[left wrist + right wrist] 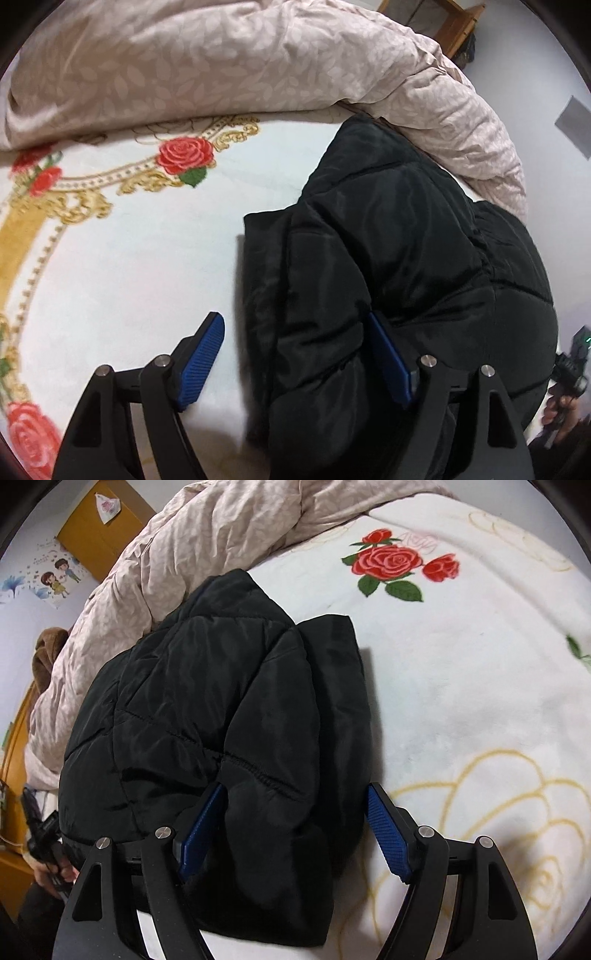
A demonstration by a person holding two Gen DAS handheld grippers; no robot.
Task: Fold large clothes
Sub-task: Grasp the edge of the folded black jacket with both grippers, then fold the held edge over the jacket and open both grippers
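Black puffer jacket (399, 266) sits folded in a thick bundle on the bed, on the white rose-print blanket (147, 258), w/ its far end just beside the crumpled pink duvet (221, 62) heaped along the bed's far edge. Left tongs (299, 360) are spread wide apart, one blue pad over bare blanket, the other against the jacket's near edge. Right tongs (295, 830) also gape open, straddling the bundle's near corner w/o clamping it.
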